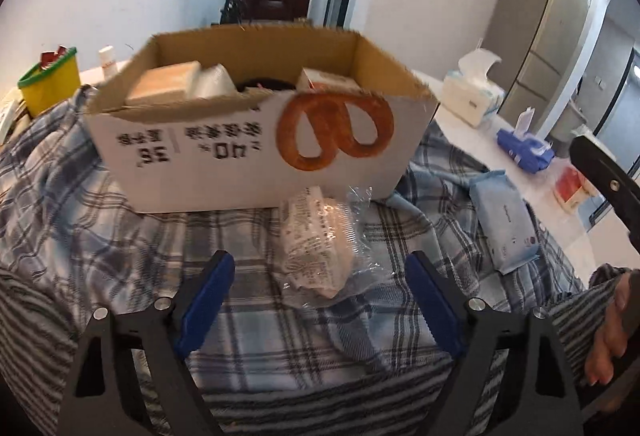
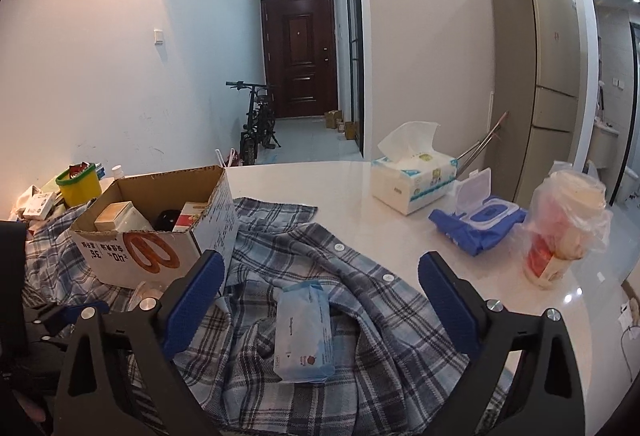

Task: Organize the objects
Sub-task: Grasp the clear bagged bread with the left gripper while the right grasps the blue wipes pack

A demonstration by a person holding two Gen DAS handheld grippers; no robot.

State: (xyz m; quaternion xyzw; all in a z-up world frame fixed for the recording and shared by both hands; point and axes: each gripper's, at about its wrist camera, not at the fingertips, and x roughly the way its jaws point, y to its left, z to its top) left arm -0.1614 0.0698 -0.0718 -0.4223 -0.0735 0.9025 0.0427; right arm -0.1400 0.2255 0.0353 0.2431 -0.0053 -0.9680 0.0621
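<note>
An open cardboard box (image 1: 256, 139) with a pretzel print stands on a blue plaid shirt (image 1: 100, 220) and holds several small packages. A clear plastic-wrapped packet (image 1: 316, 240) lies on the shirt just in front of the box, between and slightly ahead of my open left gripper (image 1: 320, 276). A light blue wipes pack (image 2: 304, 332) lies on the shirt between the fingers of my open right gripper (image 2: 320, 276); it also shows in the left wrist view (image 1: 504, 220). The box also shows in the right wrist view (image 2: 160, 232), at the left.
On the white table (image 2: 400, 195) stand a tissue box (image 2: 416, 179), an open dark blue wipes pack (image 2: 480, 224) and a cup in a plastic bag (image 2: 564, 228). A yellow container (image 2: 80, 187) sits far left. A fridge (image 2: 536, 75) stands behind.
</note>
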